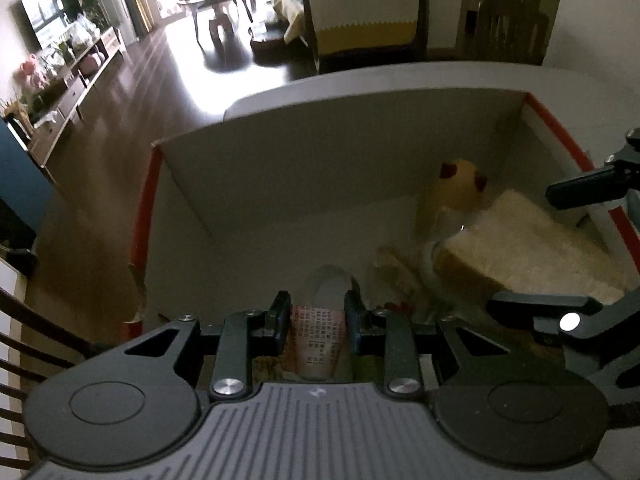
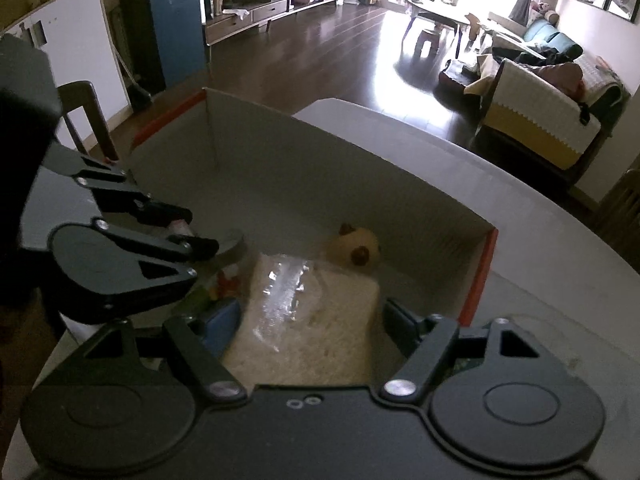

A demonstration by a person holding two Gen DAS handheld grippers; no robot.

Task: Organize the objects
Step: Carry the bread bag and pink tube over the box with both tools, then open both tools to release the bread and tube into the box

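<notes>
We hold the left gripper (image 1: 318, 316) low inside the open cardboard box (image 1: 304, 168), its jaws closed narrow on a small tube with a pale cap and printed label (image 1: 320, 340), which hangs just above the box floor and not yet set down. Our right gripper (image 2: 310, 322) sits at the near edge of the same box with its jaws spread wide around nothing, poised over the wrapped block of bread (image 2: 316, 312) that already lies in the right half. Behind the bread a small yellow plush toy (image 2: 356, 246) rests against the far wall, and some colourful packets (image 2: 224, 284), too dim to identify, lie to the bread's left. The main risk, as we judge it, is crowding: both tools share one box, and the left gripper's arm reaches in just beside our right one, so a careless withdrawal could knock them together or drag the box across the white worktop (image 2: 520, 216). Letting the tube go from a height could make it roll under the bread's wrapper or tip onto the packets. The slippery wrapper may also catch on a finger as we lift out. The far box wall stands tall and limits forward room; a wooden chair (image 2: 86, 116) stands close on the left side.
</notes>
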